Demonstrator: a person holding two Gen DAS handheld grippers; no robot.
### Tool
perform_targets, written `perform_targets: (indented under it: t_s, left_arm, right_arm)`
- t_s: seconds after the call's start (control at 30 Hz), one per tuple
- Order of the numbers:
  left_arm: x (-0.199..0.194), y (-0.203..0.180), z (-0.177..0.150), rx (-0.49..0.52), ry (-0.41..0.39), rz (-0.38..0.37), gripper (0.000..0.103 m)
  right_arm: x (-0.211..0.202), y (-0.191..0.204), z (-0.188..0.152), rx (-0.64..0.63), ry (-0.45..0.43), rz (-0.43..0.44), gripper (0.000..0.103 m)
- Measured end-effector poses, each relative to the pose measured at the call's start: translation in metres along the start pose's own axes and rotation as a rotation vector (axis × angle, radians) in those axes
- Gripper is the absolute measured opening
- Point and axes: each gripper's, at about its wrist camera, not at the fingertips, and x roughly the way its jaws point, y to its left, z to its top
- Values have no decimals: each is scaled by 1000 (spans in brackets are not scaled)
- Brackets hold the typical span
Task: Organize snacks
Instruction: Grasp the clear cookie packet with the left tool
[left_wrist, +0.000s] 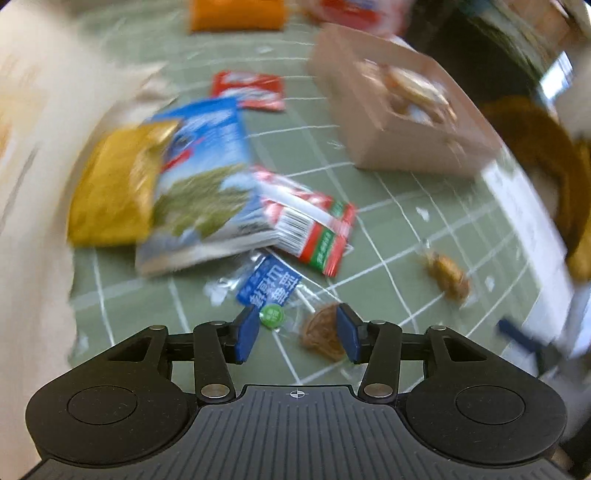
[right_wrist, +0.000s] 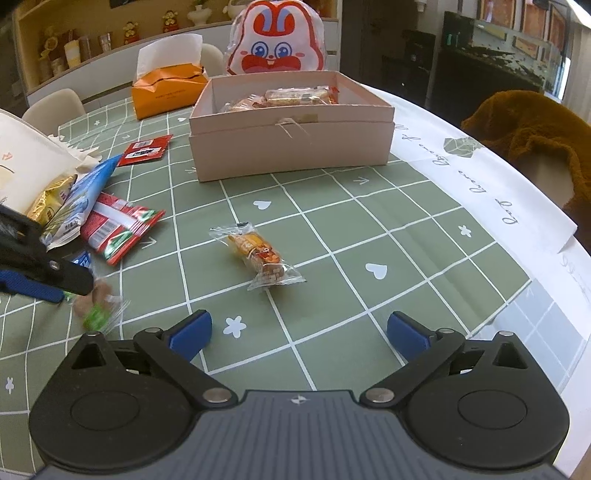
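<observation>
A pink box (right_wrist: 291, 144) with snacks inside stands at the back of the green checked tablecloth; it shows blurred in the left wrist view (left_wrist: 399, 107). My left gripper (left_wrist: 297, 332) has its jaws around a clear-wrapped brown snack with a blue label (left_wrist: 321, 332), partly closed; the same snack shows blurred in the right wrist view (right_wrist: 98, 301). My right gripper (right_wrist: 299, 332) is open and empty, just short of a wrapped orange snack bar (right_wrist: 260, 256), also seen in the left wrist view (left_wrist: 448, 275).
A pile of packets lies at the left: a blue-and-green bag (left_wrist: 201, 184), a gold bag (left_wrist: 110, 184), a red-and-white packet (right_wrist: 118, 230). A small red packet (right_wrist: 146, 150), an orange tissue box (right_wrist: 168, 92) and a rabbit bag (right_wrist: 277, 38) sit further back. A brown-draped chair (right_wrist: 535, 136) stands at the right.
</observation>
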Motion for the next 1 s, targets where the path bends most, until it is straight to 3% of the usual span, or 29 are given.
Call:
perform_targets:
  t_s: [0.07, 0.17, 0.23, 0.27, 0.37, 0.47, 0.57, 0.7, 0.8, 1.0]
  left_arm:
    - [5, -9, 2, 48, -21, 2, 62]
    - [10, -8, 10, -26, -28, -53, 68]
    - [10, -2, 12, -100, -38, -120, 67]
    - [10, 1, 10, -126, -43, -135, 65]
    - [7, 12, 4, -185, -42, -141, 52]
    - [4, 20, 4, -248, -11, -158, 52]
    - [7, 10, 6, -241, -17, -121, 52]
    - [14, -16, 13, -176, -39, -41, 54]
    - [19, -38, 14, -49, -64, 27, 56]
    - [12, -55, -10, 111, -82, 117, 58]
  right_arm:
    - [0, 0, 0, 8, 2, -9, 103]
    - [-1, 2, 0, 21, 28, -24, 103]
    - [-5, 2, 4, 12, 93, -12, 101]
    - [-8, 1, 6, -2, 113, 0, 95]
    - [-25, -6, 13, -21, 87, -4, 95]
    - [-26, -14, 27, -52, 90, 25, 95]
    - [-13, -12, 39, -134, 91, 33, 95]
    - [3, -20, 51, -226, 59, 79, 95]
    - [13, -38, 62, -217, 66, 118, 95]
    - [15, -57, 75, -241, 44, 235, 95]
